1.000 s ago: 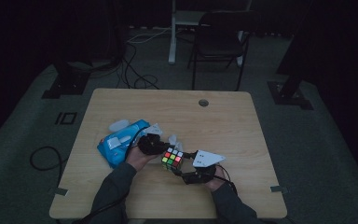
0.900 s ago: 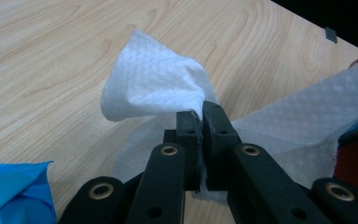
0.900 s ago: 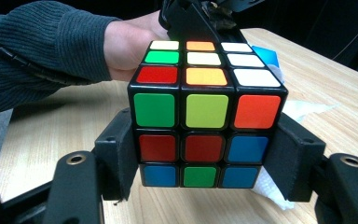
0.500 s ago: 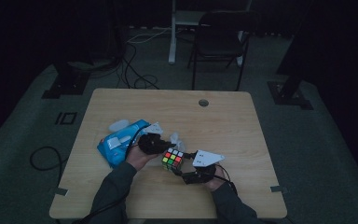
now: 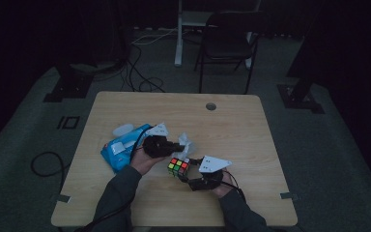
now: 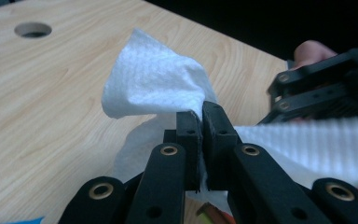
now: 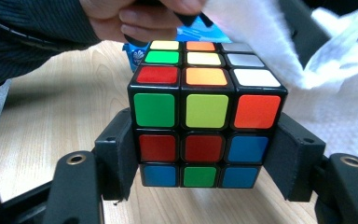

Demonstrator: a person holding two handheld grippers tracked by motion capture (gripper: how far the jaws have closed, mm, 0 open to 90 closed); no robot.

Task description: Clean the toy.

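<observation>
A scrambled puzzle cube (image 7: 205,121) sits clamped between the jaws of my right gripper (image 7: 205,154), raised a little off the table; from above the cube (image 5: 178,166) is at the table's middle front with the right gripper (image 5: 189,175) on it. My left gripper (image 6: 201,120) is shut on a white tissue (image 6: 154,84), whose free end fans out above the jaws. In the high view the left gripper (image 5: 182,146) holds the tissue (image 5: 187,143) just behind the cube. The tissue (image 7: 279,46) hangs beside the cube's top right.
A blue tissue pack (image 5: 121,150) lies on the wooden table (image 5: 232,130) at the left, behind the left hand. A round cable hole (image 5: 211,106) is near the far edge. A chair (image 5: 227,43) and cables stand on the floor beyond.
</observation>
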